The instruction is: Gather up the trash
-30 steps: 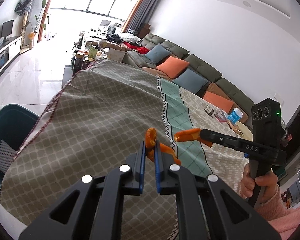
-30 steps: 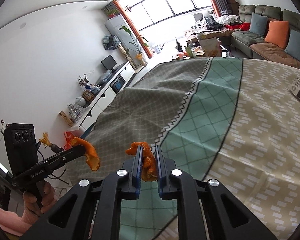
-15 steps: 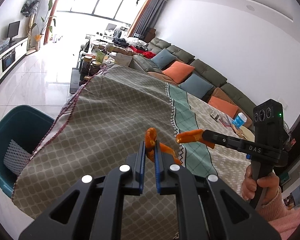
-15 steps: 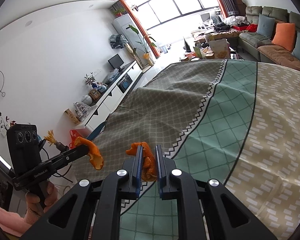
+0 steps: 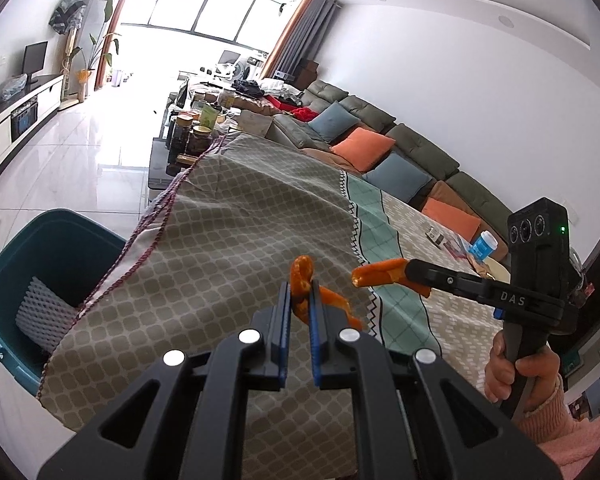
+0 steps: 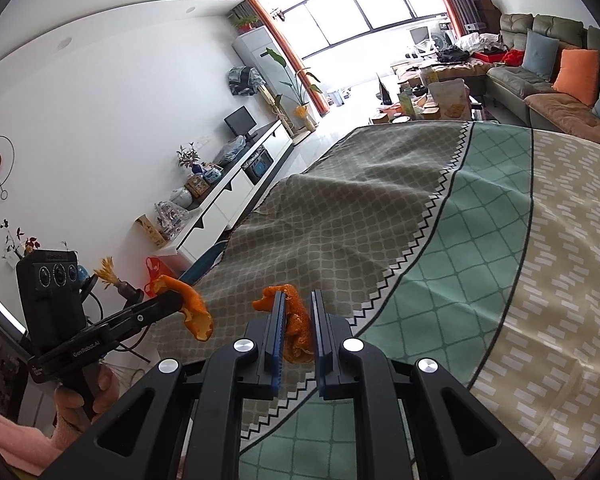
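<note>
Peel, left: my left gripper [image 5: 299,304] is clamped on a strip of orange peel [image 5: 301,276]; seen from the right wrist view the same left gripper [image 6: 168,302] carries its peel strip [image 6: 192,308] out past the edge of the tablecloth [image 6: 380,220].
Peel, right: my right gripper [image 6: 296,320] is pinched shut on a second orange peel piece [image 6: 296,324], above the grey-to-green zigzag border of the tablecloth.
Landmark: teal bin [image 5: 28,264], standing on the floor just beside the tablecloth's hanging hem; a white mesh item lies inside it.
Why held so: both peels are lifted clear of the cloth, I judge, so they can be carried to the bin without dragging; the grip at mid-strip leaves both ends free to hang.
Position relative to bin: left peel is nearer the bin, above and to its table side; right peel is further from it, over the table.
Long axis, left peel: roughly upright in my jaws, upper end curled over, lower end trailing away from the bin.
Long axis, right peel: seen from the left wrist view as right peel [image 5: 380,276], it lies nearly level, free tip pointing toward the bin.
Right hand [image 5: 520,376]: wrapped round its handle.
</note>
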`<state>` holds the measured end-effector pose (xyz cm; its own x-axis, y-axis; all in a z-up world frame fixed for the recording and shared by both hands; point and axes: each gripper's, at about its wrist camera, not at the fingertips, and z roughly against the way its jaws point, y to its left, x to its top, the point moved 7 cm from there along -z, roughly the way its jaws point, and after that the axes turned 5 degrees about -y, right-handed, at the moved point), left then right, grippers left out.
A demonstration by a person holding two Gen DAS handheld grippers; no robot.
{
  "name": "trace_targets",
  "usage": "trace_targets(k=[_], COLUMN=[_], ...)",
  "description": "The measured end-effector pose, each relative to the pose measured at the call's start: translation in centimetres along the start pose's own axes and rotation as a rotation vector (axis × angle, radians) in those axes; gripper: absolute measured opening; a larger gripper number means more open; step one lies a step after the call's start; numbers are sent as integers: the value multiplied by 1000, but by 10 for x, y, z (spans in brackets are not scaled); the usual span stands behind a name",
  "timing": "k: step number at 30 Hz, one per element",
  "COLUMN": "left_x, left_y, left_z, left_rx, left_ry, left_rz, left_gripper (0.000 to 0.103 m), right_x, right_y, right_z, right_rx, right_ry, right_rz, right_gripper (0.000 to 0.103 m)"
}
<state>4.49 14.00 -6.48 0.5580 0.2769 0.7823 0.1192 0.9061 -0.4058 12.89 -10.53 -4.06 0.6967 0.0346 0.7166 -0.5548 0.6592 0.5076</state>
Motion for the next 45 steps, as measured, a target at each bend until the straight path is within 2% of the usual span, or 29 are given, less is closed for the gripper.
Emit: trace_targets(k=[35, 38, 45], left_x=[3, 4, 3], left_y=[15, 17, 18], left_z=[25, 27, 28], left_rx=[37, 39, 40], left_ry=[-28, -29, -28], left_rz=[20, 23, 27], left_gripper=[10, 10, 10], right_x=[1, 1, 2], right_y=[19, 20, 22], right_z=[-21, -23, -26], right_rx=[33, 39, 21], right_ry=[20, 26, 28], right_rz=[20, 19, 34], right_gripper=[12, 2, 2])
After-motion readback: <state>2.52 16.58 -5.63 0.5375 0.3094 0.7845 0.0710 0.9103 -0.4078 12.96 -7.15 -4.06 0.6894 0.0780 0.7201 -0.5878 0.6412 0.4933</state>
